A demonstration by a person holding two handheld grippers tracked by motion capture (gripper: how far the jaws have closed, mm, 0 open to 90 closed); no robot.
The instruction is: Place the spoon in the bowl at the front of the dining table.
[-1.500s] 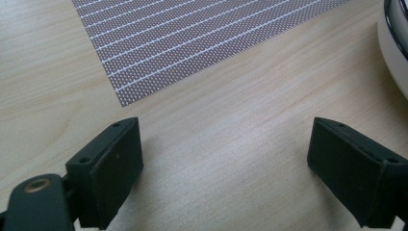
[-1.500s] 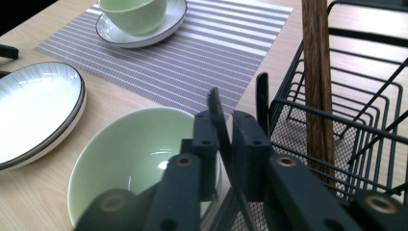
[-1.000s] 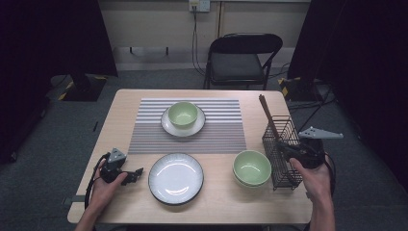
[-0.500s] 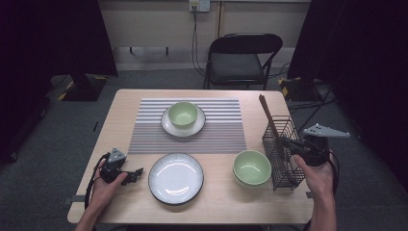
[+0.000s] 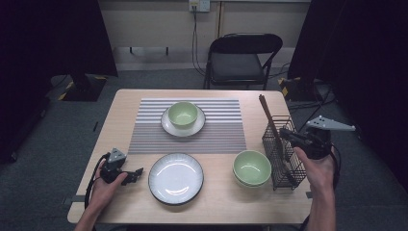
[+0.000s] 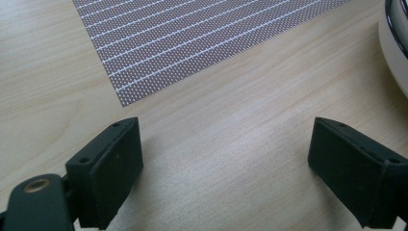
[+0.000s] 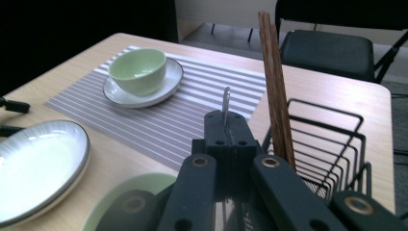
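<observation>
My right gripper (image 5: 286, 135) hovers over the black wire basket (image 5: 277, 181) at the table's right edge. In the right gripper view its jaws (image 7: 226, 123) are shut on a thin metal utensil handle (image 7: 225, 102) that pokes up between them. The utensil's lower end (image 5: 287, 166) hangs inside the basket; what kind it is I cannot tell. Brown chopsticks (image 5: 268, 120) lean in the same basket (image 7: 337, 139), just right of the jaws (image 7: 275, 72). My left gripper (image 5: 136, 173) rests open on the wood at the front left, nothing between its jaws (image 6: 226, 163).
A white plate (image 5: 175, 177) lies right of the left gripper, its rim (image 6: 392, 53) close by. A green bowl (image 5: 251, 167) stands left of the basket. Another green bowl (image 5: 183, 114) sits on a saucer on the striped placemat (image 5: 216, 132). A chair (image 5: 240, 62) stands behind the table.
The right gripper has risen a little above the basket with the metal utensil in its jaws. The left gripper has stayed where it was.
</observation>
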